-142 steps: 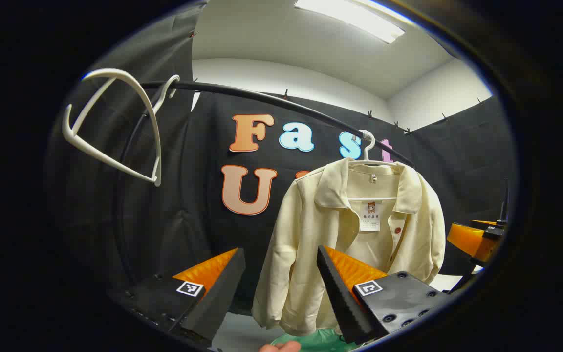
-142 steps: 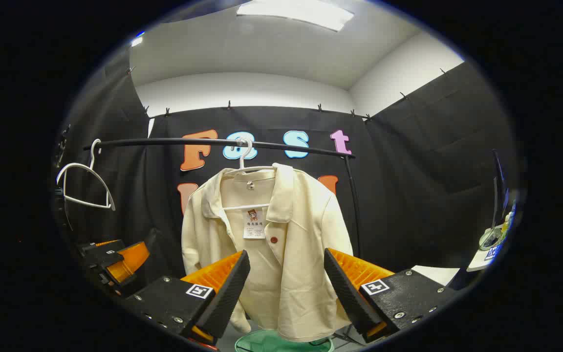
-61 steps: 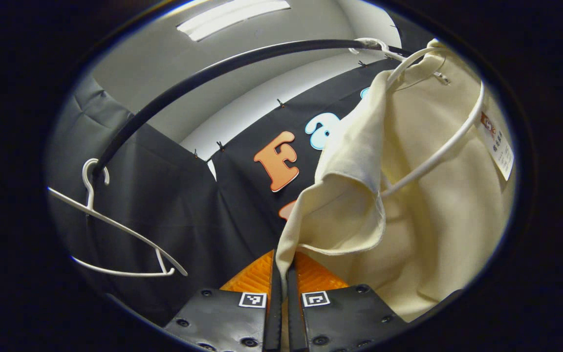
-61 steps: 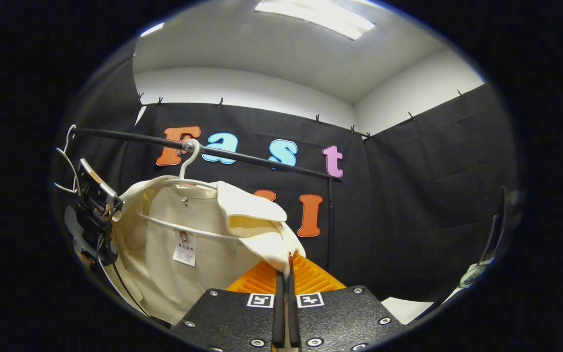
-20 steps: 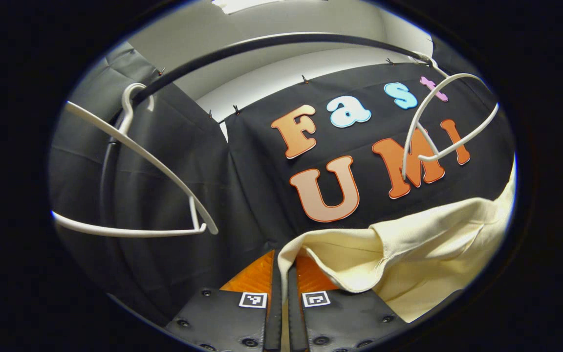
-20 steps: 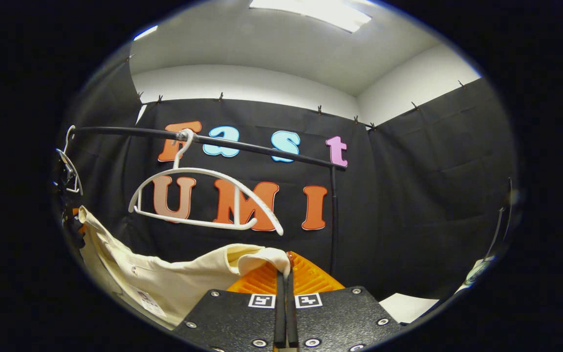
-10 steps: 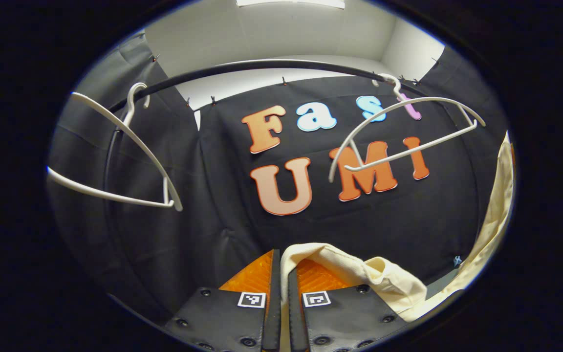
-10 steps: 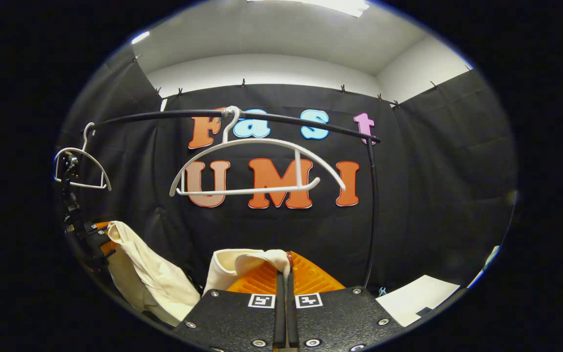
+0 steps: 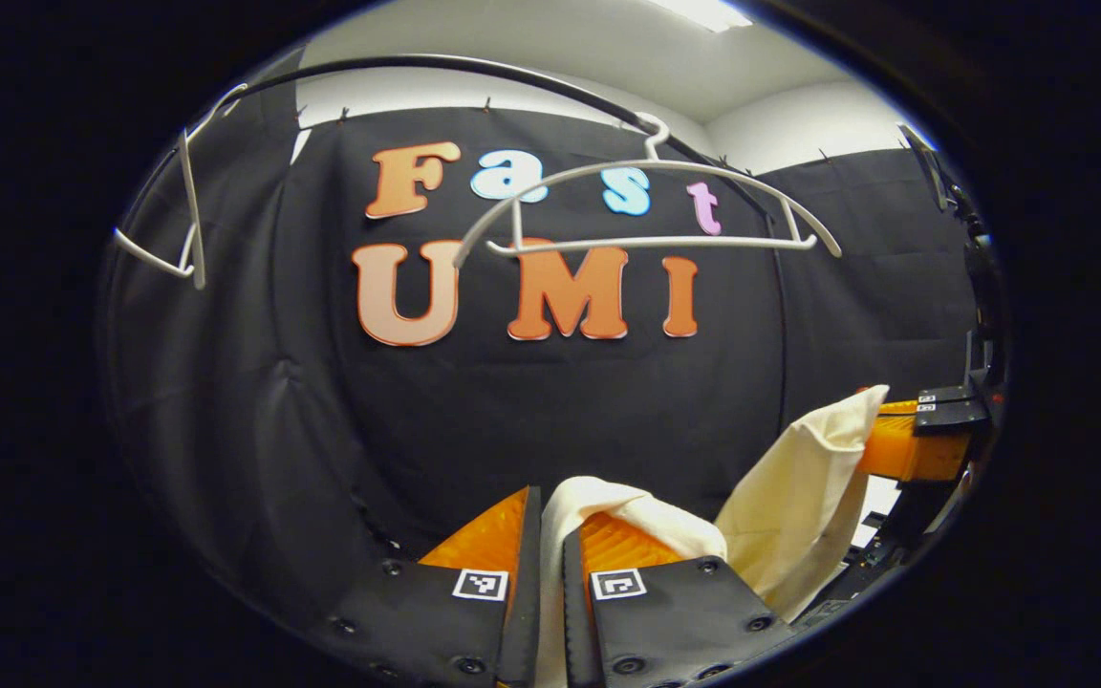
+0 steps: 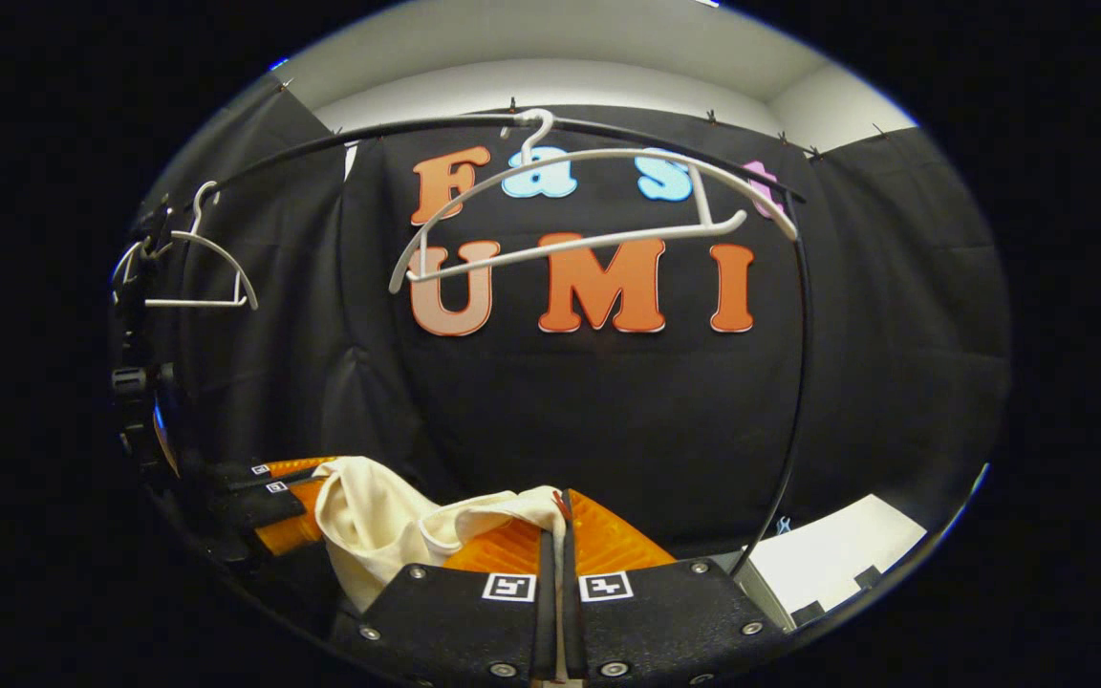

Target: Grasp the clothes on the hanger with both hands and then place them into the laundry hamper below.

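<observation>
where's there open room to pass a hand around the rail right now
Open: between the two bare hangers, the middle hanger and the side hanger, and below them before the black cloth. Crowded: low down, where the left gripper and right gripper pinch the cream shirt.

Cream shirt (image 9: 799, 497) off the hanger (image 9: 646, 205) — lowered, bunched between grippers.

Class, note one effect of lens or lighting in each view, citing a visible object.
Left gripper view: fisheye bends the rail into an arc; the ceiling light glares white. Right gripper view: the rail curves likewise, and the shirt stays sharp and evenly lit.
</observation>
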Motion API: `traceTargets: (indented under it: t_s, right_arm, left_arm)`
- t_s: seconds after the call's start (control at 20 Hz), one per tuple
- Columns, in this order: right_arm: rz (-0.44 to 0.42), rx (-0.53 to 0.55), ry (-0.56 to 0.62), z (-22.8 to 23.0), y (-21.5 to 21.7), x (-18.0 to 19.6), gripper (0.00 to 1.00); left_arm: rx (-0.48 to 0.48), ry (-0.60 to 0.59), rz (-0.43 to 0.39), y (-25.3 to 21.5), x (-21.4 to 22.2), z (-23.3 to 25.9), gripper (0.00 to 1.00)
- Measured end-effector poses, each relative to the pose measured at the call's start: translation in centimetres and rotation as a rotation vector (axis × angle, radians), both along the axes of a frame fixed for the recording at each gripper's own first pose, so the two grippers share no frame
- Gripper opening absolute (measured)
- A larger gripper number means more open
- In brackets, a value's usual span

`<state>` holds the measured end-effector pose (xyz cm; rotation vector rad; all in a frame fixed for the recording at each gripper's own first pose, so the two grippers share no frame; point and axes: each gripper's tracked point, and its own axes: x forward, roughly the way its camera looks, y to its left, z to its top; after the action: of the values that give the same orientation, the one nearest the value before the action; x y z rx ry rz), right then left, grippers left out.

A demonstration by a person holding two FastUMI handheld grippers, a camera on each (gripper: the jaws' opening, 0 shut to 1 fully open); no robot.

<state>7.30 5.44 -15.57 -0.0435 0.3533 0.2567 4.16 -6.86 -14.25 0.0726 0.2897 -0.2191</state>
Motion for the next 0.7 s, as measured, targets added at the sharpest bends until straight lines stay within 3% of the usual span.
traceTargets:
  t_s: [0.2,0.45,0.7]
  right_arm:
    - [-0.019,0.003,0.136,-4.9,-0.5,-1.2,0.03]
    - [-0.052,0.028,0.229,-7.9,-1.6,-4.0,0.04]
    - [-0.106,0.041,0.312,-10.5,-2.8,-5.6,0.06]
  left_arm:
    - [-0.052,0.136,-0.073,-2.8,-1.9,-3.8,0.18]
    - [-0.088,0.266,-0.068,-3.3,-3.9,-7.8,0.22]
    - [-0.086,0.346,-0.039,-2.2,-4.9,-10.5,0.18]
